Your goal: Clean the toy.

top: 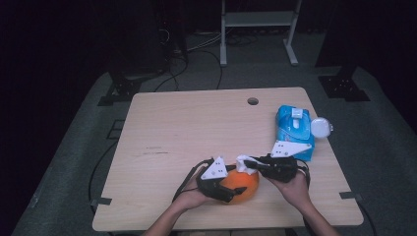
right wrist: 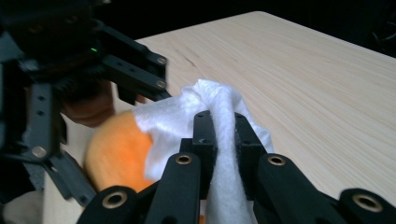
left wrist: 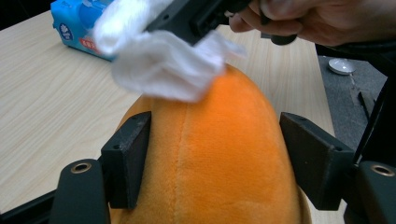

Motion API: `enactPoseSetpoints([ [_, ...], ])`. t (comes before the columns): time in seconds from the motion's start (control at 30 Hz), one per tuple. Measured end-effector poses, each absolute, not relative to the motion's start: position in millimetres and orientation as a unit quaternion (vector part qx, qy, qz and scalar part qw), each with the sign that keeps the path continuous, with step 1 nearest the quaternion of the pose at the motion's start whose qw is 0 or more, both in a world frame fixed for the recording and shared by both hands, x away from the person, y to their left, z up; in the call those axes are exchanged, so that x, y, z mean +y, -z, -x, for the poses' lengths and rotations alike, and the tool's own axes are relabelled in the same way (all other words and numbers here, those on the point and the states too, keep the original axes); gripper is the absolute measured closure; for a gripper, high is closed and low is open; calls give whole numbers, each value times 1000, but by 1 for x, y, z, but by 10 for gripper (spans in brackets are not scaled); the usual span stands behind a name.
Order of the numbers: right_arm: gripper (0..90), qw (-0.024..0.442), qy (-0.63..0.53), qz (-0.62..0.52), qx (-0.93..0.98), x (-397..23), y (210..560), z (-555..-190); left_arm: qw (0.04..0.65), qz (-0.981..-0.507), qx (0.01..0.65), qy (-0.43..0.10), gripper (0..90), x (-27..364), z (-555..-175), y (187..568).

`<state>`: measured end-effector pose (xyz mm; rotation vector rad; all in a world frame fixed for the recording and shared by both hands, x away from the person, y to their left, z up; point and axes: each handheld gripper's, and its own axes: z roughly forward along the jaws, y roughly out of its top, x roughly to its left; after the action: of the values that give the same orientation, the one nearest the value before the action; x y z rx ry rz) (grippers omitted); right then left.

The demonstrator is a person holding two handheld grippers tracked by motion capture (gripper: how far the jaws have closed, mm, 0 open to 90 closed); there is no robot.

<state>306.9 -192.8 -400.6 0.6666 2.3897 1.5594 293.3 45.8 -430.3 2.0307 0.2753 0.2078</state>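
An orange plush toy (top: 248,186) (left wrist: 210,186) (right wrist: 112,149) rests on the wooden table (top: 187,132) near its front edge. My left gripper (top: 235,187) (left wrist: 219,140) is shut on it, with a black pad against each side. A crumpled white wipe (top: 242,161) (left wrist: 159,60) (right wrist: 187,112) lies against the top of the toy. It is pinched in my right gripper (top: 252,163) (right wrist: 219,126), which comes in from the right. Part of the toy is hidden under the wipe.
A blue pack of wipes (top: 295,130) (left wrist: 74,28) lies at the table's right side, with a small white round object (top: 320,128) beside it at the edge. A round hole (top: 253,101) sits near the far edge. A white stand (top: 258,29) is on the floor beyond.
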Motion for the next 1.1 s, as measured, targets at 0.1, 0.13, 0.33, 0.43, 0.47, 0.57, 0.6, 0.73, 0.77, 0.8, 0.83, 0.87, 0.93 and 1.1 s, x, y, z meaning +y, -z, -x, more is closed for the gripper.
enactPoseSetpoints([
  [0.1, 820, 107, -526, -209, 817, -183, 400, -301, 515, -845, 116, -83, 281, 47, -293, 431],
  [0.13, 821, 114, -521, -205, 821, -180, 399, -299, 516, -845, 117, -83, 282, 47, -293, 431],
  [0.33, 822, 105, -523, -224, 816, -197, 403, -307, 526, -838, 129, -67, 241, 50, -296, 429],
  [0.43, 821, 108, -521, -226, 816, -201, 405, -307, 535, -829, 152, -47, 166, 56, -302, 426],
  [0.47, 821, 110, -519, -226, 817, -202, 406, -307, 532, -830, 160, -48, 125, 58, -304, 426],
  [0.57, 821, 109, -520, -234, 814, -207, 407, -310, 534, -825, 182, -28, 90, 66, -312, 430],
  [0.6, 820, 107, -521, -236, 813, -209, 408, -312, 533, -826, 180, -23, 93, 66, -313, 431],
  [0.73, 821, 97, -527, -244, 808, -211, 408, -314, 529, -831, 168, -35, 226, 64, -309, 431],
  [0.77, 821, 98, -529, -243, 807, -211, 408, -313, 526, -833, 167, -45, 246, 63, -307, 430],
  [0.8, 821, 98, -531, -241, 806, -208, 406, -310, 525, -833, 168, -48, 268, 61, -305, 429],
  [0.83, 821, 95, -535, -238, 805, -206, 405, -308, 524, -833, 168, -50, 276, 60, -304, 429],
  [0.87, 822, 91, -539, -235, 804, -202, 404, -306, 522, -835, 165, -53, 281, 58, -303, 429],
  [0.93, 821, 85, -544, -221, 805, -194, 402, -301, 520, -836, 164, -59, 285, 56, -301, 428],
  [1.1, 821, 89, -536, -196, 816, -179, 399, -295, 521, -835, 167, -61, 282, 55, -300, 428],
])
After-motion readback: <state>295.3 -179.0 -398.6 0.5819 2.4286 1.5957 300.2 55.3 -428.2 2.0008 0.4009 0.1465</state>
